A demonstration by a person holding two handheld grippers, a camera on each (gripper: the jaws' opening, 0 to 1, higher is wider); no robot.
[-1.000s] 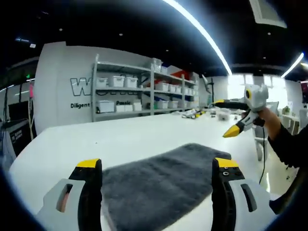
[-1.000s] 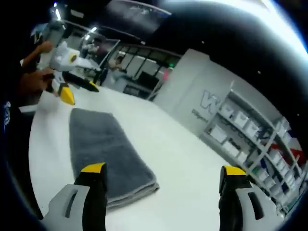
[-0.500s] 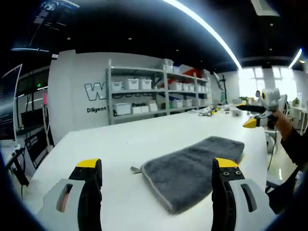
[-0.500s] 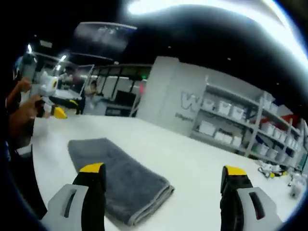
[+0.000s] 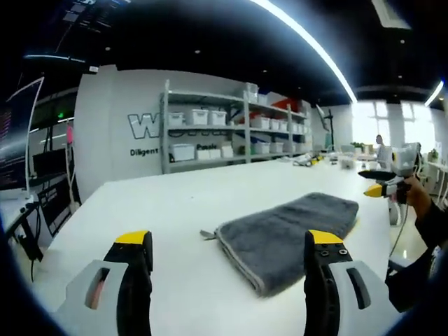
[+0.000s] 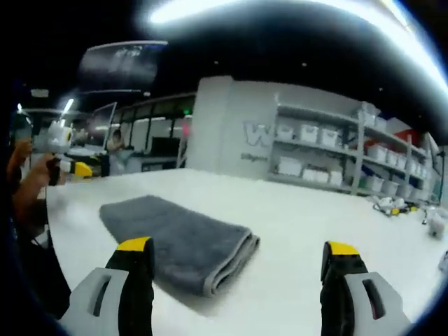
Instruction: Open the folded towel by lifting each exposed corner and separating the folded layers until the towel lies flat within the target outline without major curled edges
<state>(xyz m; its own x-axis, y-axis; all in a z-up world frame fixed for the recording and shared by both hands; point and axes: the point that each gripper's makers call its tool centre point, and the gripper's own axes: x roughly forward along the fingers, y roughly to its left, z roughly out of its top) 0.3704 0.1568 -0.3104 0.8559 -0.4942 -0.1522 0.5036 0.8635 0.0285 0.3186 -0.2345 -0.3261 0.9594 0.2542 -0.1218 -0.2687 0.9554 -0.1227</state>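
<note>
While both tools are held off the work, nothing has yet been gripped: the left gripper (image 5: 227, 241) stands with its jaws wide apart and empty, and the right gripper (image 6: 239, 252) is likewise spread with nothing between its tips. Just beyond the left jaws, reaching from between them toward the right-hand one, lies the folded towel (image 5: 290, 227), grey and thick, flat on the white table (image 5: 161, 210); its near end shows a pale bound edge and a small tab (image 5: 207, 234) sticking out at the corner. From the right gripper view the same towel (image 6: 178, 238) sits ahead of the left-hand jaw, stacked layers showing at its near folded end. No outline can be made out on the tabletop. Further off, storage shelves (image 5: 224, 133) with white bins line the back wall. I judge the task to be at its opening stage, approach only. The next move calls for lowering one gripper to an exposed corner, closing on the top layer alone and peeling it back.
</note>
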